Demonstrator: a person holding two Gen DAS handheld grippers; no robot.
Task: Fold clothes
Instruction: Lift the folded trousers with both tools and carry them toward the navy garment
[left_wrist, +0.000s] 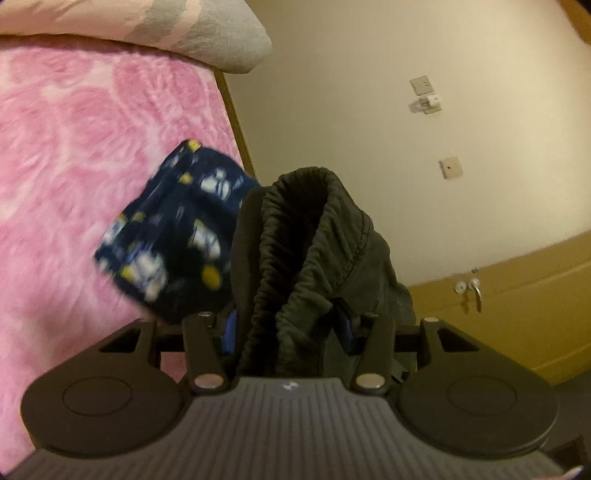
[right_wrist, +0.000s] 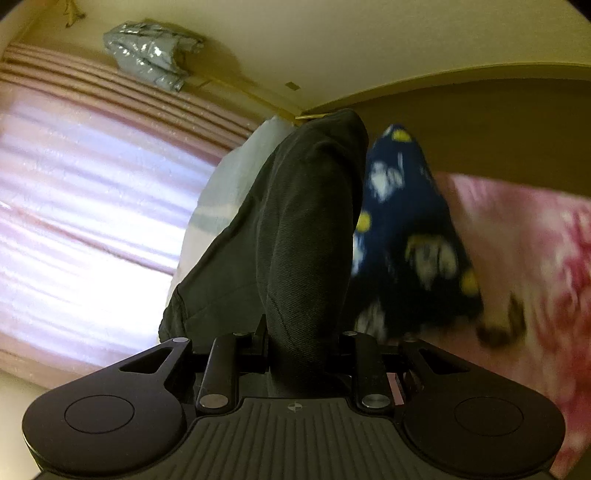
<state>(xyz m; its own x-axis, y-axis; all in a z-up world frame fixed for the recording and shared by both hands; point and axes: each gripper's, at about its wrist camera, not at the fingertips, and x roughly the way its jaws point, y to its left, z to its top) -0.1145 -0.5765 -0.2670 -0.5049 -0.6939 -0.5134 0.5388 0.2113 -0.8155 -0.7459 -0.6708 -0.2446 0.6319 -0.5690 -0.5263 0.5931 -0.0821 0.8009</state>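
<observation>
In the left wrist view, the left tool (left_wrist: 295, 258) sits low in the centre of the frame with a dark grey garment (left_wrist: 314, 236) bunched between its fingers. The gathered elastic waistband stands up out of the grip and folds over toward the right, hiding most of the right finger. The jaws are clamped on this cloth.

Left of it, in the middle of the frame, a navy printed garment (left_wrist: 173, 229) with white and yellow shapes lies blurred on the pink fluffy bedspread (left_wrist: 74, 166) that fills the left half. A pink and grey pillow (left_wrist: 184, 29) lies at the top left edge. On the cream wall (left_wrist: 351, 110) at the right there are small wall plates, and a mustard door with a key ring fills the lower right.

In the right wrist view, the right tool (right_wrist: 306, 332) at lower centre is clamped on the same dark grey garment (right_wrist: 303, 221), which rises as a thick fold up the middle of the frame and covers both fingers. The navy printed garment (right_wrist: 406, 229) shows just right of it, blurred, with the pink bedspread (right_wrist: 535, 258) beyond at the right. Pink curtains (right_wrist: 92, 203) glow across the left side, and a silvery-grey padded jacket (right_wrist: 151, 55) hangs at the upper left.
</observation>
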